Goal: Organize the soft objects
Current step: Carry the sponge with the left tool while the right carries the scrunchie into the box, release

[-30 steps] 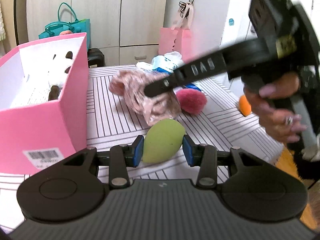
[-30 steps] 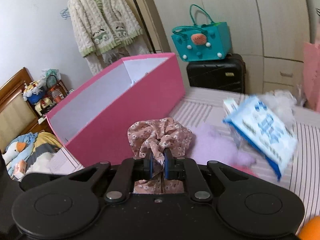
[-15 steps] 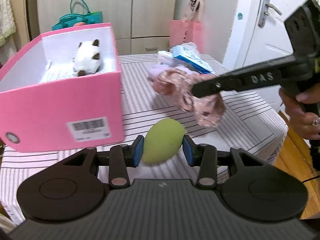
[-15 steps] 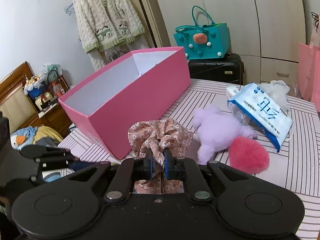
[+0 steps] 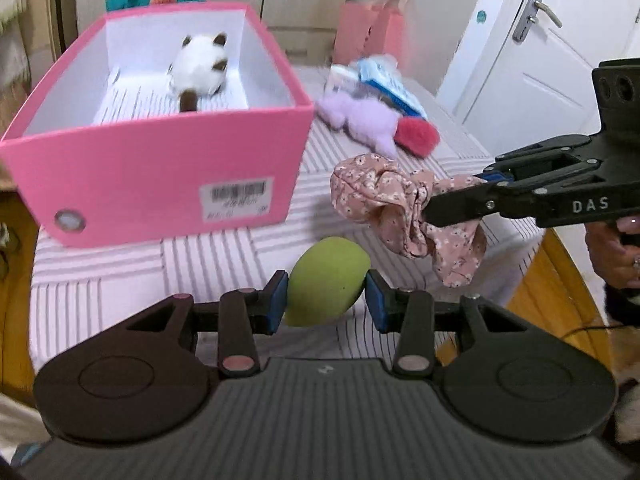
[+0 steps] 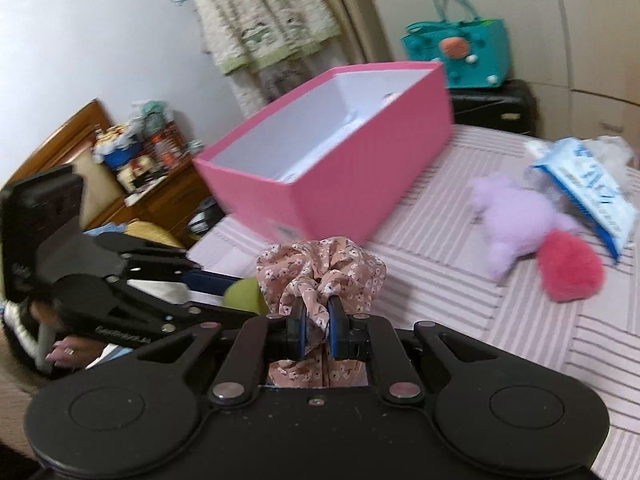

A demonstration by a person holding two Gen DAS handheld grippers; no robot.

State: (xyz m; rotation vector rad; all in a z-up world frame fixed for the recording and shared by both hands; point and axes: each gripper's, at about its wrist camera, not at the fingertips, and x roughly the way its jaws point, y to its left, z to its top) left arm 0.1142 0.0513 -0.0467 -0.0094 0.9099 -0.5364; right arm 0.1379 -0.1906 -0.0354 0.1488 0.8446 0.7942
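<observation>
1. Nearest in the left wrist view, the left gripper (image 5: 326, 294) has its blue pads pressed on either side of a green teardrop-shaped sponge (image 5: 326, 280). The sponge is smooth and matte, its pointed end tipped up to the right, and it is held above the near edge of the striped tablecloth (image 5: 224, 256).
2. The right gripper (image 6: 316, 326) has its jaws nearly together, clamped on a pink floral scrunchie (image 6: 320, 270). The fabric is ruffled and gathered, bunching above the pads and hanging below them.
3. In the left wrist view the right gripper (image 5: 430, 210) reaches in level from the right edge, gripped by a hand (image 5: 618, 250) wearing a ring. It holds the scrunchie (image 5: 400, 208) in the air, just right of the box's near corner and a little beyond the sponge.
4. Left of centre stands an open pink box (image 5: 160, 176) with white inner walls and a barcode label on its near face. A white-and-brown plush cat (image 5: 202, 66) lies at its far end.
5. Farther right on the cloth lie a lilac plush toy (image 5: 362, 118) and a red pom-pom (image 5: 416, 136) touching it. A blue-and-white tissue pack (image 5: 384, 84) lies just behind them.
</observation>
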